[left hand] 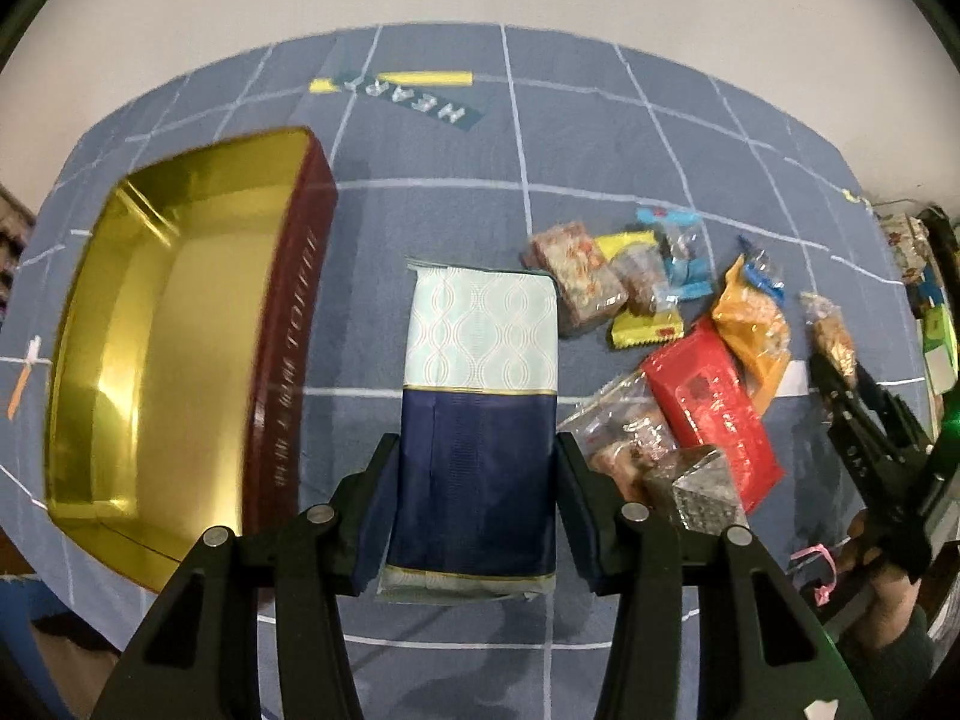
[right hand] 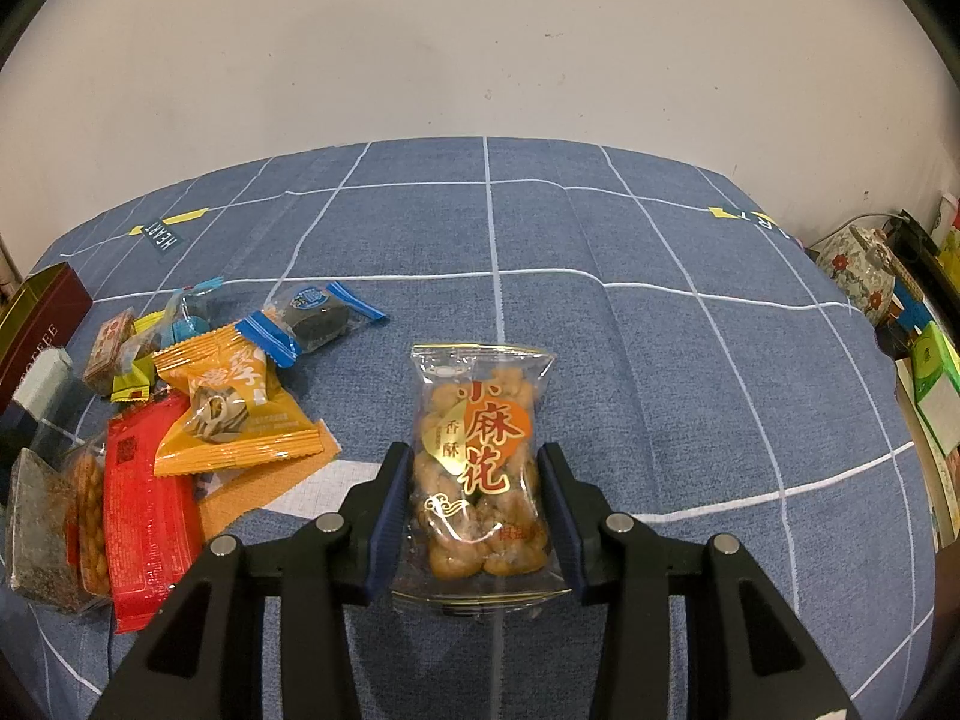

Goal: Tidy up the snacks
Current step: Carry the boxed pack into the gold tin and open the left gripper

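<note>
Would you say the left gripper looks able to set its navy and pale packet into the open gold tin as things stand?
Probably yes. The left gripper is shut on the packet, and the gold tin lies open just beside it with nothing visible inside and no snack between them on the cloth.

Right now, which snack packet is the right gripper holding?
The clear packet of fried dough twists, shut between the right gripper; the other packets lie loose on the blue cloth.
</note>
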Demonstrator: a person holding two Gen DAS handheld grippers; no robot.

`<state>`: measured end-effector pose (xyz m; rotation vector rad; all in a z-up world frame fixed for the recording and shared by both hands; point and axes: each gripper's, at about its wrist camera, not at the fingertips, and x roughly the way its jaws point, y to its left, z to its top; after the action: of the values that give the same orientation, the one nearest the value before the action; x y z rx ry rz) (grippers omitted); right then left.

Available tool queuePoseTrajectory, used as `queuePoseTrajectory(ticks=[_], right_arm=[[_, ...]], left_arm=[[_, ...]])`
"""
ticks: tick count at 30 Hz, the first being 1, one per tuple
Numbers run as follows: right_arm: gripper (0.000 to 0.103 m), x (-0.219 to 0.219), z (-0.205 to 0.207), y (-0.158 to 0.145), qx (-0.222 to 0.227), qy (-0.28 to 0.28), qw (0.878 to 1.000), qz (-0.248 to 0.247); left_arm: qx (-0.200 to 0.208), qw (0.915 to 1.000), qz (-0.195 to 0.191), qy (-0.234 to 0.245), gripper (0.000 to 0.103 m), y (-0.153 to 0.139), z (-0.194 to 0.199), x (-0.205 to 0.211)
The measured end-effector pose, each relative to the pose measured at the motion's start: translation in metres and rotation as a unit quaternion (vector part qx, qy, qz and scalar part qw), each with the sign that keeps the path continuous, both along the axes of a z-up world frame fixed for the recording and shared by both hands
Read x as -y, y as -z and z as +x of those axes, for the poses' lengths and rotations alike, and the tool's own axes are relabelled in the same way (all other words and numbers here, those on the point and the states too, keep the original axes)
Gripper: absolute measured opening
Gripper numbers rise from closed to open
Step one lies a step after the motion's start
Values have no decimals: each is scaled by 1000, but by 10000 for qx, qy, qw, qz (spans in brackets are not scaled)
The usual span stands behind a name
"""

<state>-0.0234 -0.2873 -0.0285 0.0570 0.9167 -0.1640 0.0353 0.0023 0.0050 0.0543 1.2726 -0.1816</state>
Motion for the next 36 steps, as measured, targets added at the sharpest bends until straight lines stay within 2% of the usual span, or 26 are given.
queuePoseTrajectory(ticks=[7, 13, 17, 21, 27, 36], right_arm=[[43, 0, 0, 0, -1, 0, 10000, -5], [44, 0, 0, 0, -3, 2, 10000, -12], [44, 0, 0, 0, -4, 1, 10000, -22], [44, 0, 0, 0, -4, 0, 10000, -22], [44, 0, 0, 0, -4, 1, 10000, -25], [44, 0, 0, -1, -3, 2, 10000, -33]], left_arm=[[292, 9992, 241, -157, 45, -21, 13, -39], [363, 9963, 587, -521, 45, -24, 24, -100], [274, 9925, 877, -807, 45, -13, 30, -136], [111, 9919, 826, -960, 46, 1, 29, -160], [127, 9904, 1019, -929, 46, 16, 26, -174], [-73, 9901, 910, -1068, 46, 34, 31, -189]])
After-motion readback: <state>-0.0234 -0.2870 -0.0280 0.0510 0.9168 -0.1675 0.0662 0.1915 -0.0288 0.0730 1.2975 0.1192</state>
